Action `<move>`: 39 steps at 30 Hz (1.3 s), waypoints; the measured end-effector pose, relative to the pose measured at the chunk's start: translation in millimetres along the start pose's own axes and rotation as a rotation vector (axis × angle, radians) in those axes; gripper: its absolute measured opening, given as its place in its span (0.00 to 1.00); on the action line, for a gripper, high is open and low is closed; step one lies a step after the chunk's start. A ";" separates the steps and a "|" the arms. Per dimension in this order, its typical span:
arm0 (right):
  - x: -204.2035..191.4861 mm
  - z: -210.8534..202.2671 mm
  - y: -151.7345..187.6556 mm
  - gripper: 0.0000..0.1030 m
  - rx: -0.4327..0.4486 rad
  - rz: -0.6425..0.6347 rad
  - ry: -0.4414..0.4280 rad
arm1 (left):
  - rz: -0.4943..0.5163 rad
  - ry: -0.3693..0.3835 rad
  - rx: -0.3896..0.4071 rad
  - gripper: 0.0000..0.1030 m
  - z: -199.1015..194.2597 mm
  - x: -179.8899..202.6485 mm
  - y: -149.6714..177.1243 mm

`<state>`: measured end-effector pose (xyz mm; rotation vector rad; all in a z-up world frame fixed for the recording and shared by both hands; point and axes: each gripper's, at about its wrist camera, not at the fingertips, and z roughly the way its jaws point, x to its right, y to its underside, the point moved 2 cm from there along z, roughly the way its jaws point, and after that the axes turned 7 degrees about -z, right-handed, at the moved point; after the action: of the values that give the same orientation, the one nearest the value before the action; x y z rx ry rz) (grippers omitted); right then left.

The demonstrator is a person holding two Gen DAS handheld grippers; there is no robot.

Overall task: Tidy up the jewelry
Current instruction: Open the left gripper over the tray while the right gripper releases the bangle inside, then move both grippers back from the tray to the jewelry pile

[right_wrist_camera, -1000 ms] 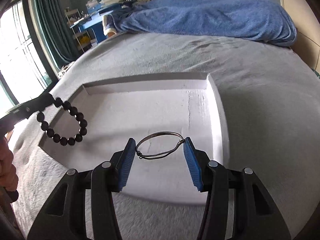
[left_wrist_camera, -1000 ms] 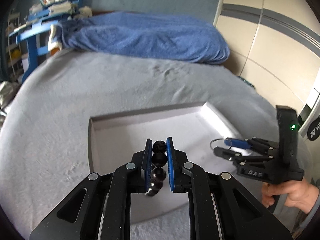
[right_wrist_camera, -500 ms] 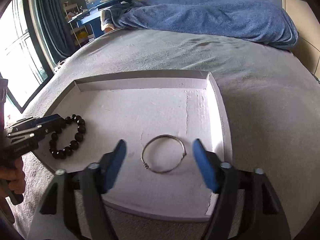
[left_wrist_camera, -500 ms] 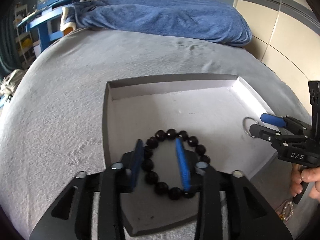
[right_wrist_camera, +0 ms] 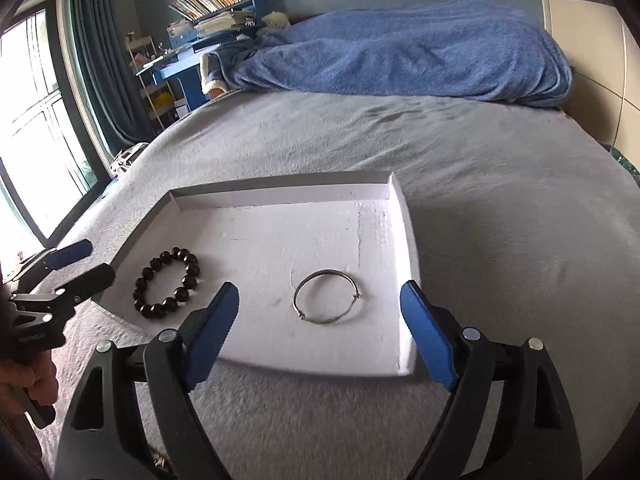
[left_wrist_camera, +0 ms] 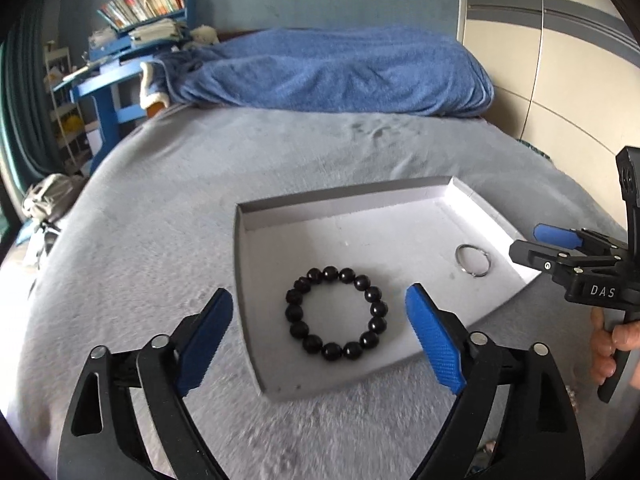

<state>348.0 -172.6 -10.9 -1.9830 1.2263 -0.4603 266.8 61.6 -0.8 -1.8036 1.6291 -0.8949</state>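
Both pieces, carried in the jaws a second ago, now lie released inside the white tray (right_wrist_camera: 406, 216), and both tools have backed off toward its near edge. Left gripper (left_wrist_camera: 320, 332): jaws spread wide, empty, hanging over the tray's near-left corner with the black bead bracelet (left_wrist_camera: 336, 313) lying flat between and beyond its blue pads (left_wrist_camera: 434, 344). Right gripper (right_wrist_camera: 320, 328): jaws likewise spread and empty, the silver bangle (right_wrist_camera: 327, 297) resting on the tray floor ahead of it, near the right wall. The two pieces lie well apart, beads to the left, bangle to the right.

Step in hand, as judged: the placing of these two items looks finished, and the tools are clear of them. A small pale trinket shows at the bottom edge of the right wrist view (too blurred to name), so the next move probably calls for turning away from the tray to fetch further pieces, then a low, narrow pinch on whatever is thin.

Materials: the beads are round, glossy and dark, strung in a loose ring; the bangle is a thin metal hoop with a small joint or clasp; the tray is shallow, matt white, foam-like, with a faint crease; the grey blanket (right_wrist_camera: 480, 168) beneath is soft and plush, with a blue towel-like cover (right_wrist_camera: 420, 52) heaped beyond.
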 end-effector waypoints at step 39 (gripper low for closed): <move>0.0 -85.9 107.0 0.74 -0.080 0.091 0.033 | 0.278 0.232 -0.078 0.70 -63.8 105.7 115.5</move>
<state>228.4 -235.6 -34.7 -1.9834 1.3688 -0.4049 149.4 -54.6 -36.9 -1.5147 2.0263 -0.9494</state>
